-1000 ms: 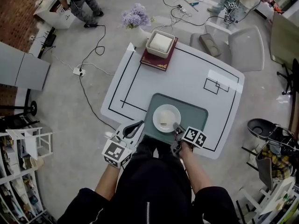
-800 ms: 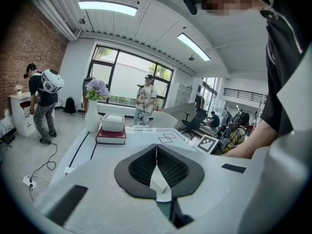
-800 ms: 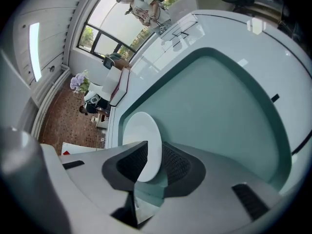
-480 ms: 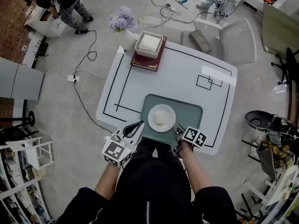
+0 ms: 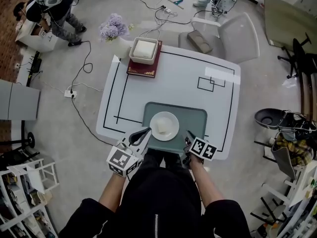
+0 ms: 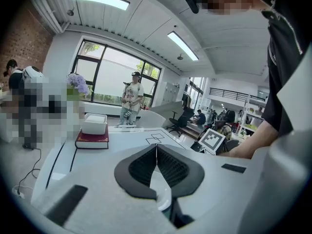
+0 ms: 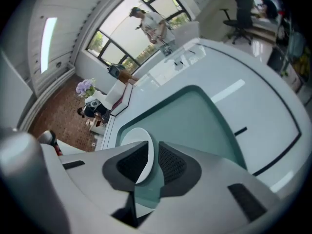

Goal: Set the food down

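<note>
A white plate [image 5: 173,118] with a pale block of food [image 5: 161,127] sits on a teal tray [image 5: 194,119] at the near side of the white table [image 5: 173,86]. My left gripper [image 5: 145,132] is at the tray's near left corner; its tips [image 6: 156,147] meet, and a strip of teal shows low between the jaws. My right gripper [image 5: 188,134] is at the near right edge, its narrow gap [image 7: 152,156] filled by the tray's rim. The plate [image 7: 132,138] and tray [image 7: 195,115] lie just beyond it.
A white box [image 5: 144,50] on a dark red book [image 5: 140,70] stands at the table's far left corner, next to purple flowers [image 5: 111,26]. A grey chair [image 5: 234,31] stands behind the table. Cables [image 5: 81,81] run over the floor at left. People stand further off.
The head view has shifted, so table and tray sit further up and left in frame. Both grippers stay at the tray's near edge; the plate keeps its place on the tray.
</note>
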The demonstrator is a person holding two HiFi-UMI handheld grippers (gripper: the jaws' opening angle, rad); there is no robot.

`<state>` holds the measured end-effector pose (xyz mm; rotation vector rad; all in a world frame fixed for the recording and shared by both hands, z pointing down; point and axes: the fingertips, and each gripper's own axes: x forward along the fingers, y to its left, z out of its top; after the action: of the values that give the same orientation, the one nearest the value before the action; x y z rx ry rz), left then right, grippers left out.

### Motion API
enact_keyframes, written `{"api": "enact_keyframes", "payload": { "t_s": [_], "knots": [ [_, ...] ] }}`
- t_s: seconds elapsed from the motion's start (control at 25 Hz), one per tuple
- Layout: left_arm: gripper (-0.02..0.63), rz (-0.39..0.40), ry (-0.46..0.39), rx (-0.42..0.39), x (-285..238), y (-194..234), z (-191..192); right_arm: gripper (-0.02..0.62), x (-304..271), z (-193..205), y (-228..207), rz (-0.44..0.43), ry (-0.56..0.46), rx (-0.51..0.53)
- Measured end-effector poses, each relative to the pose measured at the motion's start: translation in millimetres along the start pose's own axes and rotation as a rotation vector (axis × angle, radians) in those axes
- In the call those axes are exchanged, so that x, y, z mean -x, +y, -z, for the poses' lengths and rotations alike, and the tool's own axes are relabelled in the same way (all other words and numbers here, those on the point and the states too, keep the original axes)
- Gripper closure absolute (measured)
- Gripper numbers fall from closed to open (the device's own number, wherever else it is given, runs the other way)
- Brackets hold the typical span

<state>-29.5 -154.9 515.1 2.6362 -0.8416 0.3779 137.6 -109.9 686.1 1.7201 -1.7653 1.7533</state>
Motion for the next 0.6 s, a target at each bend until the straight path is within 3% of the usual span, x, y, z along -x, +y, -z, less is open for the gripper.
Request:
{"api": "enact_keyframes", "payload": {
  "t_s": [0.28, 0.6],
  "knots": [
    [0.597, 0.054, 0.005, -0.02, -10, -13, -4, 0.535, 49, -29, 48, 0.023, -0.188, 0.384],
    [0.597, 0.094, 0.002, -0.043, -19, -27, -9, 0.561, 104, -46, 92, 0.007, -0.356, 0.593]
  ]
}}
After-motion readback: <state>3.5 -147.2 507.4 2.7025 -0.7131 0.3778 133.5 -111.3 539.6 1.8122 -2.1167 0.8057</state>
